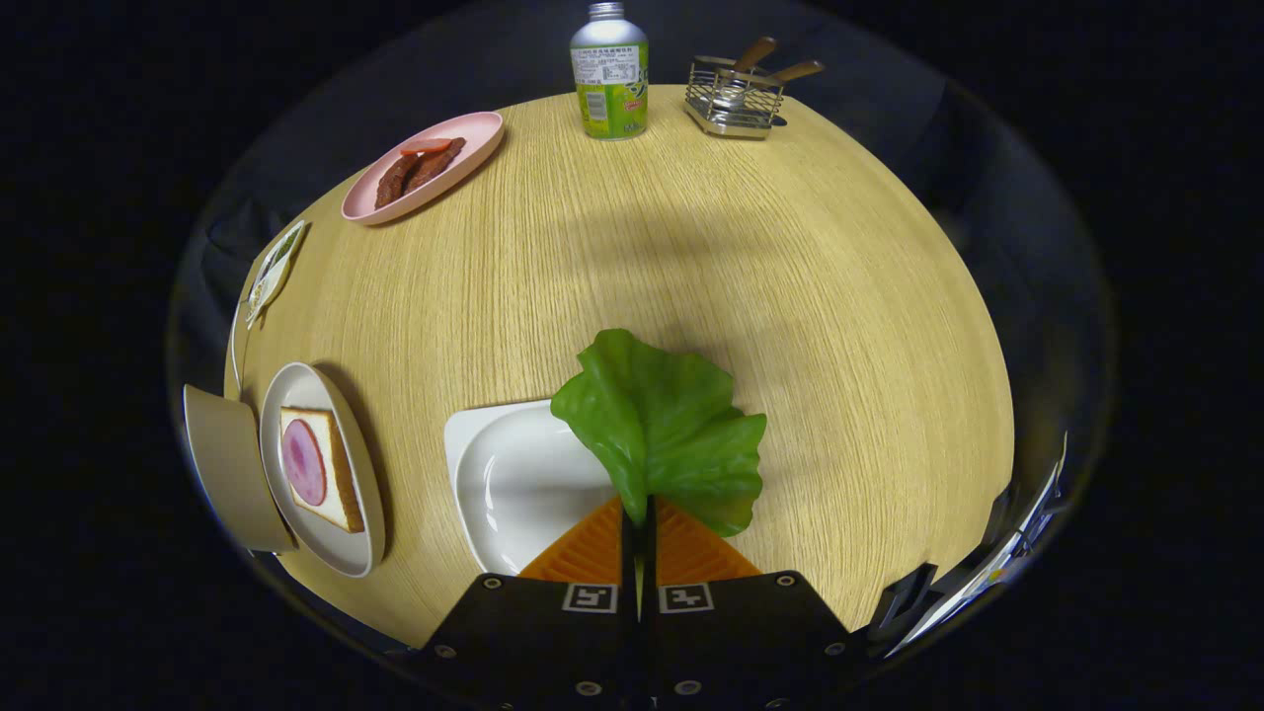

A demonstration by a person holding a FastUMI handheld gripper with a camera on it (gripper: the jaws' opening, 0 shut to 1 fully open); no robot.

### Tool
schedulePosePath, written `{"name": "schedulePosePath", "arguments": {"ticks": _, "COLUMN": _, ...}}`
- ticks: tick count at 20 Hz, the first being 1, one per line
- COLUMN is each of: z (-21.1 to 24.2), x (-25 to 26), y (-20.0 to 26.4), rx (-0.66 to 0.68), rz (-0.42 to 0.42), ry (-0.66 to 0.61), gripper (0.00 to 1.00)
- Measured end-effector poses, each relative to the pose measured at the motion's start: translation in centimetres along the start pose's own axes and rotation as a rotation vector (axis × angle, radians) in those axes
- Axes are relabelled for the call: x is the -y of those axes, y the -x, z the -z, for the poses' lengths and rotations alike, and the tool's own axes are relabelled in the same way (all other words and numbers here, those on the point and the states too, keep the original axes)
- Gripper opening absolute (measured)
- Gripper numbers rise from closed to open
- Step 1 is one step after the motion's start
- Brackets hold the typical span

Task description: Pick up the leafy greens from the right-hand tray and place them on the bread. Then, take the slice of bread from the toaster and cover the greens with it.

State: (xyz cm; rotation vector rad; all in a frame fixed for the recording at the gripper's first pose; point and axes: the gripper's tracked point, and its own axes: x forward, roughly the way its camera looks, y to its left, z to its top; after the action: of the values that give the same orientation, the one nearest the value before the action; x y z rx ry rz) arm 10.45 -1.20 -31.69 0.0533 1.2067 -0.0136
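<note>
So the orange ribbed tongs (639,518) are pinched nearly together on the stem end of the flat green lettuce leaf (664,430), both fingers pressing on it, and the leaf fans out just ahead of the tips. Under the tongs and a bit to their left sits a glossy white rectangular tray (513,474), with nothing in the part I can see; the leaf overlaps its right edge from above, though I can't tell if it touches it. Well off to the left of the tongs there's a round grey plate (341,553) with a square slice of bread (326,469) on it, and a pink round slice of ham (304,462) lying on top of the bread. Right beside that plate, further left, is a beige boxy thing (232,469), can't really make out what it is. Far beyond the tongs on the light wood-grain counter (790,296): a pink oval plate (380,202) with brown meat strips (420,168) to the far left, a green and silver bottle (609,71) roughly straight ahead, and just right of it a small wire metal basket (736,99) with wooden handles sticking out.
</note>
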Motion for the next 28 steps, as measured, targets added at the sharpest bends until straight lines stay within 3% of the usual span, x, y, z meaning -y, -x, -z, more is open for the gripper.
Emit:
{"name": "schedulePosePath", "arguments": {"ticks": 9, "z": -1.4, "x": -2.9, "y": 4.6, "rx": 0.077, "rz": -0.04, "ry": 0.045, "gripper": 0.01}}
{"name": "schedulePosePath", "arguments": {"ticks": 28, "z": -0.7, "x": -19.1, "y": 8.4, "rx": 0.109, "rz": -0.134, "ry": 0.24, "gripper": 0.01}}
